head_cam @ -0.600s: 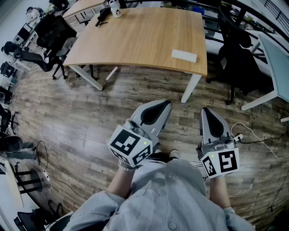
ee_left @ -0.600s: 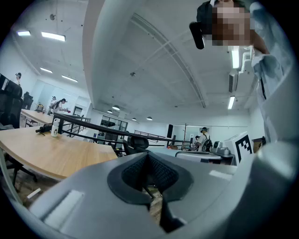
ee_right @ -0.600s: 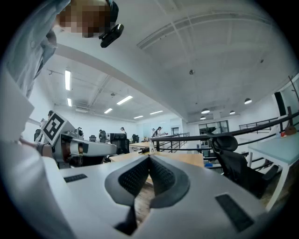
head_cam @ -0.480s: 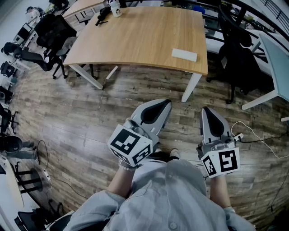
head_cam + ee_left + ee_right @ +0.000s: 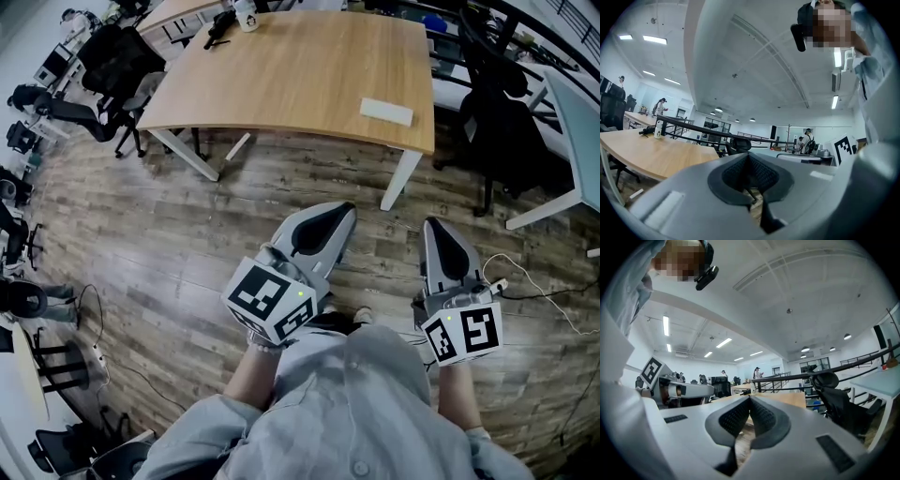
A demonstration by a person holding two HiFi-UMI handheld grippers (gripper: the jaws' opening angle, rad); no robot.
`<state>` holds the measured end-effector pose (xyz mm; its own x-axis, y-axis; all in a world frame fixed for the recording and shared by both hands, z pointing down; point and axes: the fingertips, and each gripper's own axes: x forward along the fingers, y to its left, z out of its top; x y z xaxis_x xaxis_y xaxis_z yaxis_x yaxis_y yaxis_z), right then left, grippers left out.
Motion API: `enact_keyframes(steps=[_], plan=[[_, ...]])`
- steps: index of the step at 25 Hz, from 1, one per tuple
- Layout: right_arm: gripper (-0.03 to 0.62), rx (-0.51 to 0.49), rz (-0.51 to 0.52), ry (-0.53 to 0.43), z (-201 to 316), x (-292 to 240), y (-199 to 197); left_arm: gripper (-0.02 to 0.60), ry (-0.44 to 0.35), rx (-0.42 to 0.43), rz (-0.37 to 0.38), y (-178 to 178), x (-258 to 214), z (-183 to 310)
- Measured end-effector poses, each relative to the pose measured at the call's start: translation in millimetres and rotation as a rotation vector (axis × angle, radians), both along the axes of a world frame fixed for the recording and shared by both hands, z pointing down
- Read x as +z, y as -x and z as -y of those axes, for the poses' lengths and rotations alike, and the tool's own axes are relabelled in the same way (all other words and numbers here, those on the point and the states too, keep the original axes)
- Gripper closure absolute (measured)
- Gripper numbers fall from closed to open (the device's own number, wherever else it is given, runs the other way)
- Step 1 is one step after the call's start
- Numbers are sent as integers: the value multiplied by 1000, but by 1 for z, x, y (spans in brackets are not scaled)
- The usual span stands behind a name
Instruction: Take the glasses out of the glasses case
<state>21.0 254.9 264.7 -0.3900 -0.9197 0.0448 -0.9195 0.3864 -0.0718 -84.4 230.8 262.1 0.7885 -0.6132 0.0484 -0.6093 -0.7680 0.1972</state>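
**Glasses case untouched, whole task ahead**

Head view: the white glasses case (image 5: 385, 112) lies closed on the tabletop (image 5: 281, 75), upper right of centre. It is well apart from the left gripper (image 5: 343, 214) and right gripper (image 5: 434, 227) lower in the frame.
Left gripper view: jaws together, empty.
Right gripper view: jaws together, empty.
Reaching, opening and removal all remain.

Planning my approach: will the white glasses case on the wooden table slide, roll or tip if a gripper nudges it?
The glasses case looks flat and boxy, so it likely slides rather than rolls or tips. The table looks smooth, so a nudge may skid it, and it lies close to the near edge. Small and slim, it is probably light.
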Motion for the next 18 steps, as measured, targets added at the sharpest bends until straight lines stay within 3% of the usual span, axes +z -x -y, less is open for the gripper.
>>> enact_keyframes(steps=[18], plan=[[594, -14, -35, -20, -23, -1, -42, 578, -28, -96, -7, -19, -16, -21]])
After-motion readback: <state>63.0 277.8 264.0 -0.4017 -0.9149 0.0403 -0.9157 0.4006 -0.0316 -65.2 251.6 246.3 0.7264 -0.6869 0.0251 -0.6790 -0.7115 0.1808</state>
